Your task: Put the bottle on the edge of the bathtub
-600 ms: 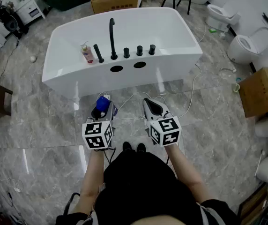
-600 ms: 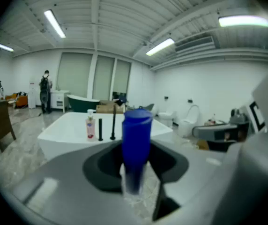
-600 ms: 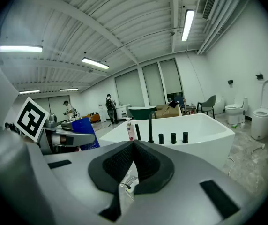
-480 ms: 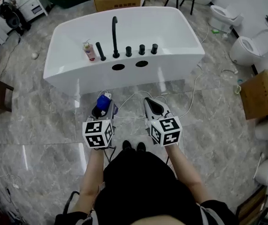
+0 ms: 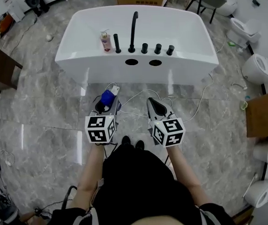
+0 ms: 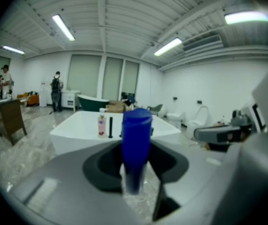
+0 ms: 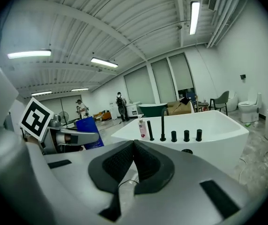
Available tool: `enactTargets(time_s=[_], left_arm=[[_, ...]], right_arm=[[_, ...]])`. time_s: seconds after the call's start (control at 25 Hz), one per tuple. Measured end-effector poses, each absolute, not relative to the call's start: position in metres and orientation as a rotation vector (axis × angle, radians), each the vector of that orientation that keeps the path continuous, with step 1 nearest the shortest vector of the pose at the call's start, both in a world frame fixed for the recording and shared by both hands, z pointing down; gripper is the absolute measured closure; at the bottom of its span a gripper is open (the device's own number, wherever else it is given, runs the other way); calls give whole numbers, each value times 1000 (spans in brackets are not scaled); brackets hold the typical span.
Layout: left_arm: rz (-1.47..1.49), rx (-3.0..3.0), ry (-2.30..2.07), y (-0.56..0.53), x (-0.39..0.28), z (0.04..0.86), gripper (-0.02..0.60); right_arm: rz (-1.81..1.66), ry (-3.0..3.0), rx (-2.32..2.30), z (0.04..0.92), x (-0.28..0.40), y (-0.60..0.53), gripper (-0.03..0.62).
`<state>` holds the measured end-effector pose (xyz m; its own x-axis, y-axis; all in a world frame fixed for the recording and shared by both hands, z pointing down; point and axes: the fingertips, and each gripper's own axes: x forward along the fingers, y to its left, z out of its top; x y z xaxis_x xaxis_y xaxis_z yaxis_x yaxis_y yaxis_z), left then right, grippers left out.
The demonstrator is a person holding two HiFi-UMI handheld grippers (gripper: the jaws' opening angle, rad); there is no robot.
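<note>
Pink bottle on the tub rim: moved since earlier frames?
No. The pink bottle stands left of the leftmost black handle, as before; only the view shifted.

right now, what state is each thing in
tall blue bottle: held in the left tool, not yet on the tub
left tool: shut on the blue bottle
right tool: shut, empty
pink pump bottle: upright on the edge of the white bathtub
black curved faucet: no water visible

Scene is lit evenly and brightly by ceiling strip lights (image 6: 61, 27); shadows are kept soft. Glare streaks are seen on the polished floor (image 5: 45, 125). Fisheye bending and black vignetting are seen at gripper-view edges. Close up, the blue bottle (image 6: 135, 144) is rendered out of focus.
</note>
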<state>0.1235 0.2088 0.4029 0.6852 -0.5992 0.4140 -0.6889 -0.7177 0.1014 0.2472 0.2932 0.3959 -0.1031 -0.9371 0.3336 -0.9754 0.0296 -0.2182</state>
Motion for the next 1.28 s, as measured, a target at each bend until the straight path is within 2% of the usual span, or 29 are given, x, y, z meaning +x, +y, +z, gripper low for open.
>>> enactTargets(time_s=[0.72,1.28], left_arm=[[500,2430,-1465,205,15,396,420],[451,2315,-1586,108,-76,409,420]], right_arm=[[588,-2417,1646,408,171,265,591],[539,-2472,1461,414,85,157,591]])
